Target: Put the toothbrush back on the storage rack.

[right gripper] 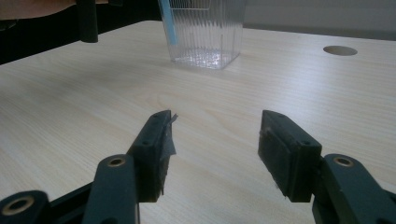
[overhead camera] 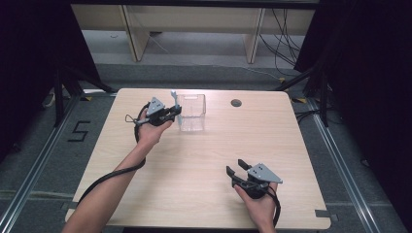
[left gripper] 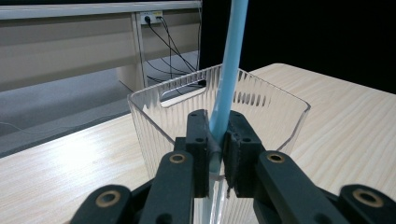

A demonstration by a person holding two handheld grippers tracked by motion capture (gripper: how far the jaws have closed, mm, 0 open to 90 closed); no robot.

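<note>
While my left gripper [overhead camera: 176, 112] sits near the far edge of the table [overhead camera: 204, 194], left of centre, its jaws are clenched on a light-blue stick [left gripper: 227, 88]. From the left gripper view the stick passes upright, slightly tilted, between the two pads and runs out of the top of the picture; what kind of stick it is I cannot tell. Its lower part is blurred by the clear plastic in front of the jaws.

Clear ribbed bin [overhead camera: 191, 112]: stands upright on the table near the far edge, just beside the left gripper on its right side. A slot handle is cut in its far wall [left gripper: 183, 91]. The left jaws are at the bin's near rim; whether they touch the rim I cannot tell. In the right gripper view the blue stick [right gripper: 167, 21] shows against the bin's [right gripper: 208, 32] left wall.

My right gripper [overhead camera: 234, 170] rests low over the table near the near edge, right of centre, well apart from the bin. Its jaws are spread wide with only bare tabletop between them, gripping nothing. A small torn flap sticks off one pad [right gripper: 169, 140].

Round hole [overhead camera: 236, 103] in the table near the far edge, right of the bin.
</note>
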